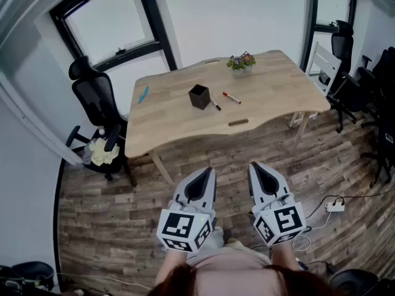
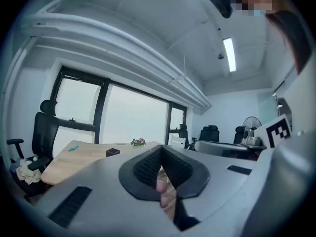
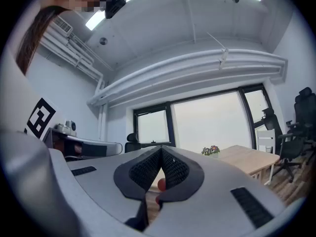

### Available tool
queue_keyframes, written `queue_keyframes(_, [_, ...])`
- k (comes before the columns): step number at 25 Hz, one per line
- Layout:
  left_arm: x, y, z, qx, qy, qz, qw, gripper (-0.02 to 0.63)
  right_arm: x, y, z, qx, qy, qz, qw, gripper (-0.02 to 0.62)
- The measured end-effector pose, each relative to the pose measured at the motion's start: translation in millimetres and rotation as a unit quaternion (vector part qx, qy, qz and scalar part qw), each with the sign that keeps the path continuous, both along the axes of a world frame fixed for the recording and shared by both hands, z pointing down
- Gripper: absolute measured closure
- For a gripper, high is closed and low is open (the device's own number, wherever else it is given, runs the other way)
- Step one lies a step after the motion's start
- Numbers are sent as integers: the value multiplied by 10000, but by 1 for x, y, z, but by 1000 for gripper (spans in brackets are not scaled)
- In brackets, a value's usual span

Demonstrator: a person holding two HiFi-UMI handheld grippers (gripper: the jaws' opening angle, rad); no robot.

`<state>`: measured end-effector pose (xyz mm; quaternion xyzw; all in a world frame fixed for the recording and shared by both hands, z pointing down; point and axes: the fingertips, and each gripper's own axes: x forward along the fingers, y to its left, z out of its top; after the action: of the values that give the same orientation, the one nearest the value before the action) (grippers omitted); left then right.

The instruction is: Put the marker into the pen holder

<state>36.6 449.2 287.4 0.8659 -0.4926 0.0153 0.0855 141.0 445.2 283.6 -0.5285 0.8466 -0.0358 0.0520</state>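
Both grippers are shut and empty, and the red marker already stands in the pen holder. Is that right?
Not quite. The head view shows the red marker lying flat on the table, to the right of the pen holder, not in it. The left gripper and right gripper are indeed shut and empty.

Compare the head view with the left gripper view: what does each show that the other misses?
Head view only: a red-capped marker and a black marker lying beside the pen holder. Left gripper view only: a ceiling light and a fan. Both: the wooden table, pen holder, flower pot and shut left tongs.
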Motion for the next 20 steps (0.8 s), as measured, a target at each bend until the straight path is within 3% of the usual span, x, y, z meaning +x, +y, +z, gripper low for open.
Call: queue_keyframes(20, [-20,-60,16,-148,57,436,9989,604,-38,-68,9,-28,15,152,9999,595])
